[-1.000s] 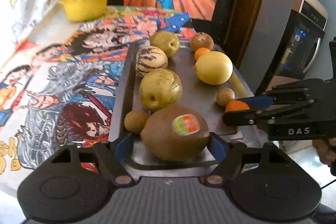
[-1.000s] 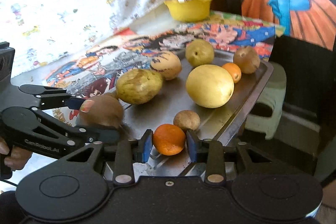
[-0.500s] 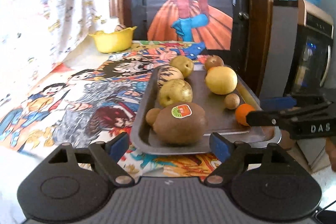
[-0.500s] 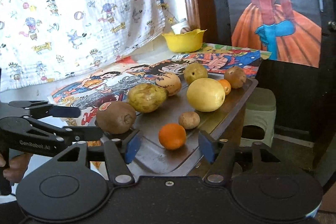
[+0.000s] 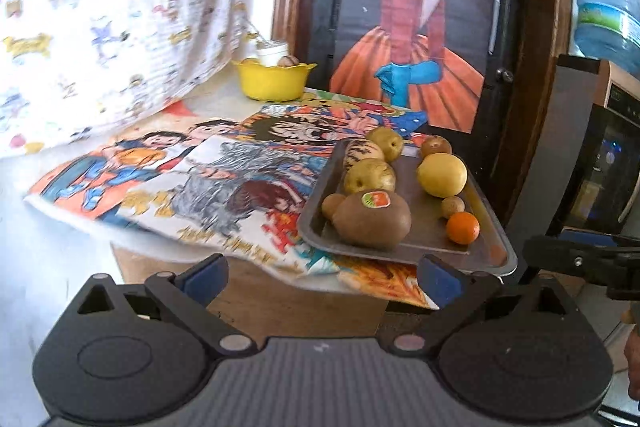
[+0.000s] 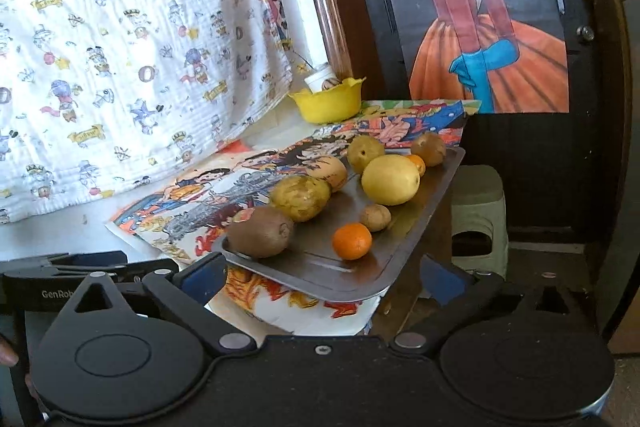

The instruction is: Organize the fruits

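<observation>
Going left to right in the left wrist view: a cartoon-printed cloth hangs behind the table (image 5: 56,251), a yellow bowl (image 5: 274,81) sits at the far edge, a comic-print cover (image 5: 224,183) is spread over the top, and a metal tray (image 5: 490,227) lies at the right end, its corner reaching past the table edge. All the fruit is gathered on this tray, in what looks like two rough rows, so the sorting seems largely done. In the near left corner lies the brown stickered fruit (image 5: 372,221), with a small brown one touching its left side; behind it come a yellow-green fruit, a striped one and another green one. The right row runs from the small orange (image 5: 463,227) at the front, past a little brown fruit, to the big yellow fruit (image 5: 441,174) and a brown one at the back.

The left hand-held gripper (image 5: 320,277) has just been opening and stands wide with nothing between its fingers; the brown stickered fruit lies ahead of it, apart. The right hand-held gripper (image 6: 324,277) has likewise just been opening, wide and empty, with the small orange lying free ahead on the tray
</observation>
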